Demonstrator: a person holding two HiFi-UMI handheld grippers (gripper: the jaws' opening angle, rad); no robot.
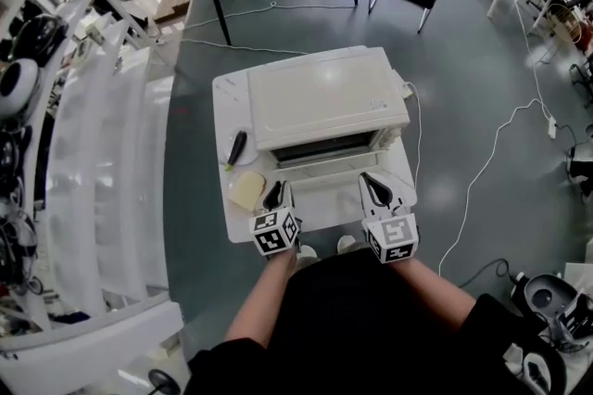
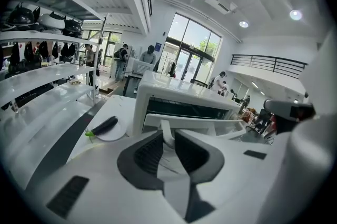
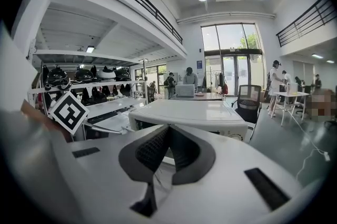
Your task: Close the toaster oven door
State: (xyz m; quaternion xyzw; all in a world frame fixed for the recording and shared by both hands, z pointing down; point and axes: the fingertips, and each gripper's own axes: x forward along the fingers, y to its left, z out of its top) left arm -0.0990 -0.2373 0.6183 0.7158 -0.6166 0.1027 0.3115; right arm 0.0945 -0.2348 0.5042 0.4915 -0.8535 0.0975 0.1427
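Note:
A cream toaster oven [image 1: 324, 96] stands on a small white table [image 1: 225, 96]. Its door [image 1: 324, 184] is let down toward me, and the dark cavity shows behind it. My left gripper [image 1: 274, 194] is at the left end of the door's front edge. In the left gripper view the jaws [image 2: 168, 136] stand narrowly apart, closed on a white post of the door handle [image 2: 166, 129]. My right gripper [image 1: 375, 189] is at the door's right end. Its jaws [image 3: 168, 131] are shut tip to tip with nothing between them, and the oven [image 3: 189, 111] lies just beyond.
A plate with a dark, green-tipped vegetable [image 1: 237, 147] and a slice of bread [image 1: 246, 190] lie on the table left of the oven. White shelving [image 1: 102, 152] runs along the left. A cable [image 1: 482, 171] trails on the floor at the right.

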